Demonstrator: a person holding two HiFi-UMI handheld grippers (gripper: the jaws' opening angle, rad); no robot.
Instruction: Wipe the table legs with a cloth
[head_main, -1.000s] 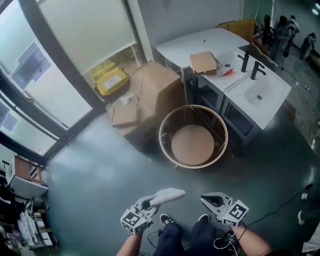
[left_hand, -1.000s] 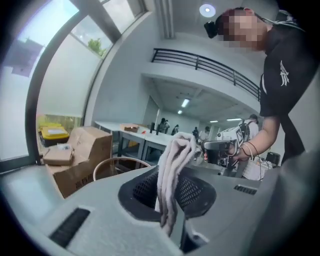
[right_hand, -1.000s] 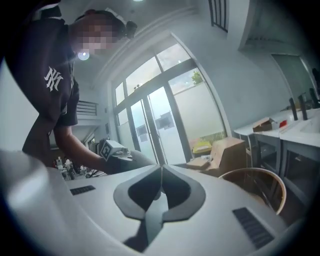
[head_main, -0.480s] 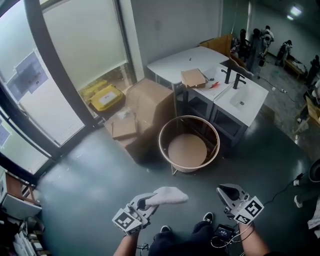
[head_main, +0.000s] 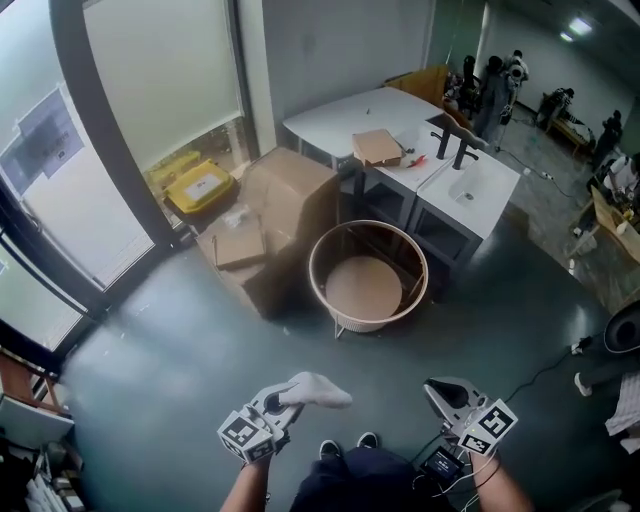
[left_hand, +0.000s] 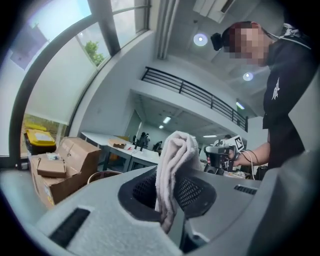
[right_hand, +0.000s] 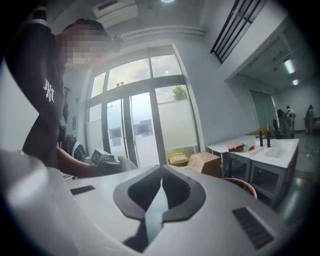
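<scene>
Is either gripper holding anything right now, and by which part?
The left gripper pinches the white cloth by one bunched end; the right gripper is shut, holding nothing.

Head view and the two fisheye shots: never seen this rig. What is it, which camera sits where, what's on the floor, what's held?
There is no robot here: a person holds a two-jaw gripper in each hand. The wide picture comes from a camera on the person's head, looking steeply down. The other two come from cameras riding on the grippers, each looking along its own jaws. The cubes with square markers are parts of the grippers.

The left gripper is shut on a white cloth, which sticks out past the jaws. The right gripper is shut and empty.

Ahead on the grey floor stand a round table with a wooden rim, cardboard boxes beside it, and a white counter with a sink behind it. Nothing is being wiped yet.
</scene>
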